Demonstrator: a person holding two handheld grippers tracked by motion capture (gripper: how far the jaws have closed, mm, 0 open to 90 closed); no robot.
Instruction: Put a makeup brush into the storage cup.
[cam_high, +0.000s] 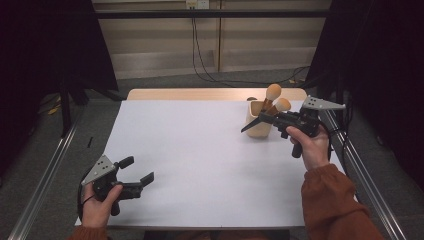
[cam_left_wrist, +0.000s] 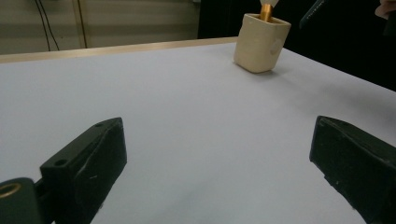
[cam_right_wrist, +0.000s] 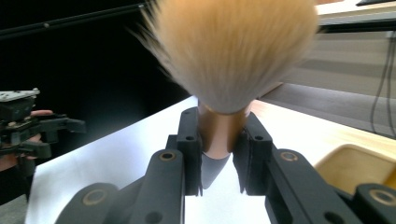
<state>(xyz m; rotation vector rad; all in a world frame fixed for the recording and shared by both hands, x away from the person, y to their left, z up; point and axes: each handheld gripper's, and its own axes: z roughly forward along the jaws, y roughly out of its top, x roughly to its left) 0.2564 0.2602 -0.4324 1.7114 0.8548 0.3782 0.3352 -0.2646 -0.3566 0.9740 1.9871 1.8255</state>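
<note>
The right tongs (cam_right_wrist: 219, 154) are clamping a makeup brush (cam_right_wrist: 229, 51) by its copper-coloured ferrule, just under the bristles, with a black pad pressing on each side of the metal. In the high view the right tongs (cam_high: 261, 121) are sitting just in front of the cream-coloured holder (cam_high: 258, 120) at the far right of the white counter (cam_high: 200, 165), and two brush heads are showing above the holder's rim: one taller (cam_high: 273, 92), one lower and nearer the hand (cam_high: 282, 105). I cannot tell from that view which of the two is the one being held. Its handle is running down behind the jaws, out of sight.

The left tongs (cam_high: 138, 175) are resting low over the near left corner of the counter, well apart from the holder, with their jaws standing wide apart and nothing between them. The left gripper view is looking across bare counter to the holder (cam_left_wrist: 259, 43).

The brush is likely to be very light, so weight is posing no trouble. The bristle head is soft and splays easily, so squeezing there would be bending the hairs and giving no firm hold. The ferrule is the stiff part, and taking it there is sensible, though smooth round metal may be slipping or twisting between flat pads. Gripping squarely across it, close to the handle, should be keeping it steady. The holder looks light too, and a brush dragging on its rim could be tipping it.
</note>
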